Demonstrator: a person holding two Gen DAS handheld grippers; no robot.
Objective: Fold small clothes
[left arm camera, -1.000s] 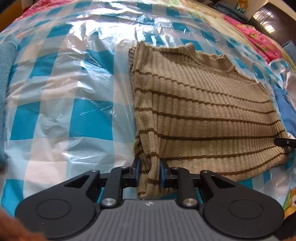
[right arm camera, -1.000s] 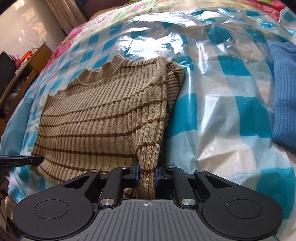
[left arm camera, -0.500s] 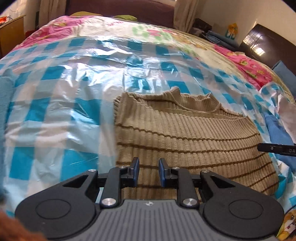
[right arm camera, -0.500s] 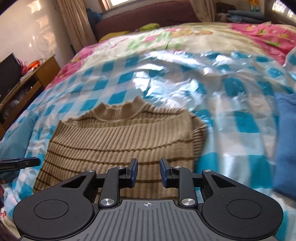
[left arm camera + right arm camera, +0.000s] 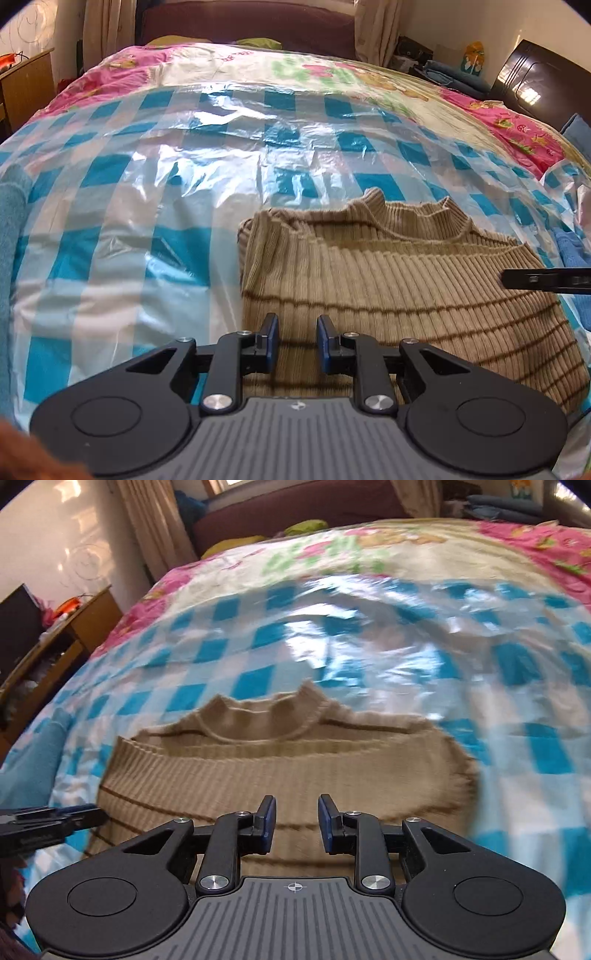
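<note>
A tan ribbed sweater with thin brown stripes (image 5: 388, 280) lies folded on the bed's blue-and-white checked plastic sheet (image 5: 147, 206), collar toward the far side. It also shows in the right wrist view (image 5: 280, 771). My left gripper (image 5: 296, 341) is open and empty above the sweater's left near part. My right gripper (image 5: 296, 821) is open and empty above the sweater's near edge. The right gripper's tip shows at the right edge of the left wrist view (image 5: 546, 280); the left gripper's tip shows at the left of the right wrist view (image 5: 48, 821).
A floral bedspread (image 5: 295, 70) covers the far bed. A blue garment (image 5: 569, 251) lies right of the sweater, a teal cloth (image 5: 9, 229) at the left. A wooden desk (image 5: 74, 627) stands left of the bed, a dark headboard (image 5: 535, 85) right.
Both grippers let go of the sweater's lower edge, opened, and rose and tilted up. The sweater now lies shorter, its lower part folded up.
</note>
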